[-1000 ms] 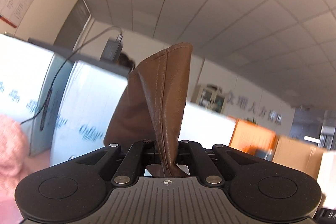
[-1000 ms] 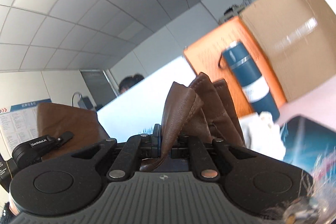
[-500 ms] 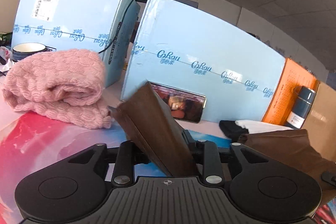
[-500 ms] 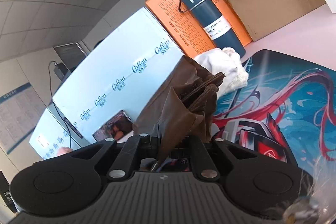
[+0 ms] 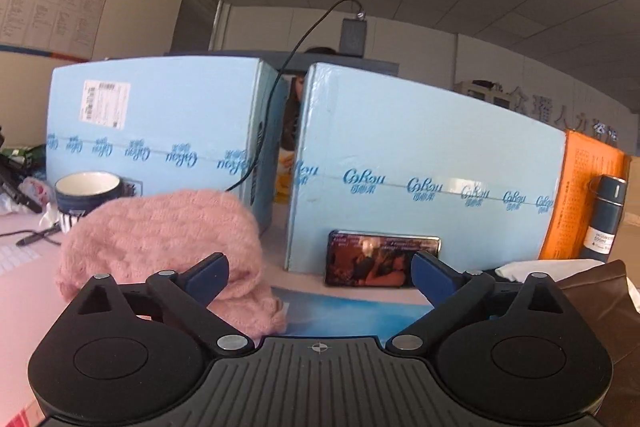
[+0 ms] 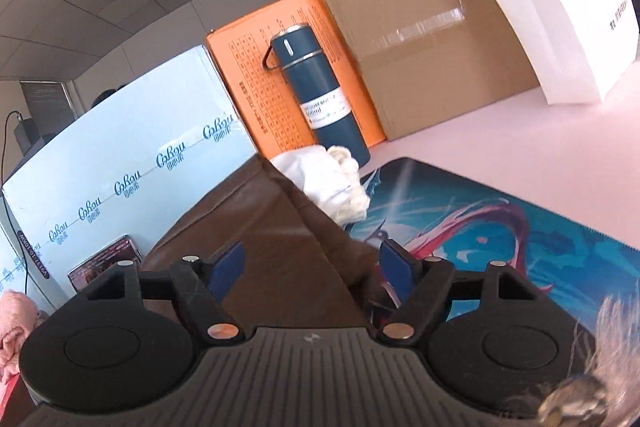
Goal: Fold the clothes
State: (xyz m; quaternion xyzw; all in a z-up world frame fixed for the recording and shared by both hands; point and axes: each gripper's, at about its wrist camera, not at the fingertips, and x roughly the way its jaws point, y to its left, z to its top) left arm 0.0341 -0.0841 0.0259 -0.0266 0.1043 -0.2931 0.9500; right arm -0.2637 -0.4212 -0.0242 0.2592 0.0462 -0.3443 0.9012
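Pink desk, printed mat (image 6: 520, 247): brown leather garment (image 6: 272, 239) lies folded, both the left gripper (image 5: 320, 273) and right gripper (image 6: 312, 263) spread, empty. Press its crease flat before stacking.

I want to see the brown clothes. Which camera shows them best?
The right wrist view: the brown garment fills its middle, lying folded between the open jaws. The left wrist view catches only a corner at its right edge.

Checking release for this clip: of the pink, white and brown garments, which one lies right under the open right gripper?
The brown leather-like garment: it lies folded between the right gripper's spread fingers. The pink knitted sweater and white cloth bundle lie apart.
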